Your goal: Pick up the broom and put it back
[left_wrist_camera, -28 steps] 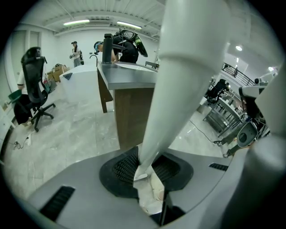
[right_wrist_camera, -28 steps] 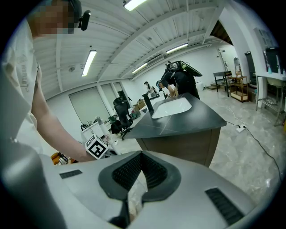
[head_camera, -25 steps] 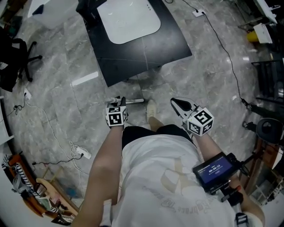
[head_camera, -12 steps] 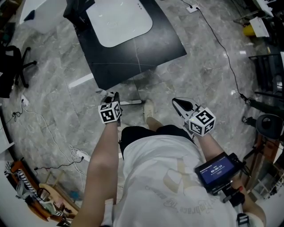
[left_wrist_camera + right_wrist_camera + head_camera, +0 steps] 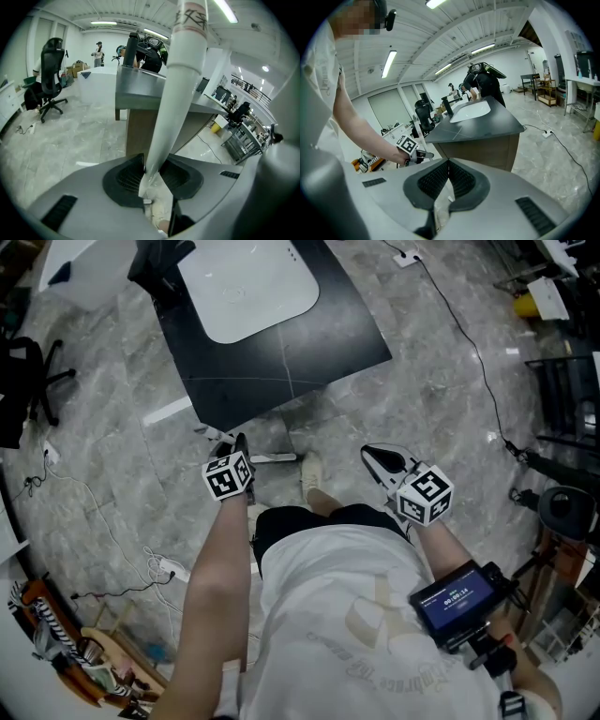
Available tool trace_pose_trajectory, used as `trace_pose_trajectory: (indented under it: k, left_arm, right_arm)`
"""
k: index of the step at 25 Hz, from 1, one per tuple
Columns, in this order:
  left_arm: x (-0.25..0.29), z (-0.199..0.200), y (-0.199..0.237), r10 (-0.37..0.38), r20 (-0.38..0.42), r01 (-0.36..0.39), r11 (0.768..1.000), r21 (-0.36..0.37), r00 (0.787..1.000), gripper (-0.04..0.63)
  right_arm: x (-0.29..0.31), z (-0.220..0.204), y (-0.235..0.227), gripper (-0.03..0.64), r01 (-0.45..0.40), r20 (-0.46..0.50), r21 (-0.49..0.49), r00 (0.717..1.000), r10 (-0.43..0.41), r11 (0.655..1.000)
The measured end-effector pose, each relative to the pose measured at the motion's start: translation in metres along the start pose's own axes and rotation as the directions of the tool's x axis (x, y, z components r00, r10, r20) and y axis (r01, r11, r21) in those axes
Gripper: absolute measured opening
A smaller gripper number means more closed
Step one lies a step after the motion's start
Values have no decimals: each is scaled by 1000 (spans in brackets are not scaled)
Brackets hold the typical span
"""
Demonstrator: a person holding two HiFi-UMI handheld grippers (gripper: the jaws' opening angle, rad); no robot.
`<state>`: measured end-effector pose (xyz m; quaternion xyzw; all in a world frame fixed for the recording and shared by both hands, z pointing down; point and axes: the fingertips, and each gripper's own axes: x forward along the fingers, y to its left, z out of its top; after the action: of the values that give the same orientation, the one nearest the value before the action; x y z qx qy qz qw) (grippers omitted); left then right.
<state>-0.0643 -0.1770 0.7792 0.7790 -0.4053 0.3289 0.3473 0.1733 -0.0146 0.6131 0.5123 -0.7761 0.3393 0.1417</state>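
Note:
The broom's white handle (image 5: 180,93) rises steeply from between my left gripper's (image 5: 152,171) dark pads. The pads still touch its thin lower end while the jaws are opening. From above, that left gripper (image 5: 234,442) hangs by the near corner of the dark desk (image 5: 281,352), and the handle (image 5: 274,457) shows as a short white stick beside it. The right gripper view catches the same handle (image 5: 418,137) upright next to the left marker cube (image 5: 407,144). My right gripper (image 5: 448,163) is shut and holds nothing; overhead, this right gripper (image 5: 377,457) is off to the right. The broom's head is hidden.
A white basin-shaped top (image 5: 248,282) lies on the desk. A black office chair (image 5: 37,381) stands at the left, cables and a power strip (image 5: 173,566) trail over the marble floor, and another cable (image 5: 478,362) runs at the right. My shoe (image 5: 311,470) is between the grippers.
My left gripper has shifted a little left toward the desk corner with the handle and rolled slightly. The right gripper has barely moved.

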Motion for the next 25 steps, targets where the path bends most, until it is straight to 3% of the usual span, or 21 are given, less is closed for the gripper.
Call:
trace_pose_trajectory:
  k: [12,16,21,25]
  left_arm:
    - [-4,-7,7,33,-30,-33,999,5,999,134]
    - [-13,-8,5,36,-18,-36,999,6,999,169]
    - [-34,-4,-3,11,23,-10,1000,-20,1000,170]
    - [-59,-2,-13,-18,45,18,1000,-1,999,170]
  right_arm:
    - [4,10,-9,17,-17,4,-11,1000,17,1000]
    - [5,9,-6,17,-34,11,-12,999,34,999]
    - [19,14,1,17,-66,24,-21,998,66,998]
    - [40,26,19,17,-116,44,-31,992,117,993]
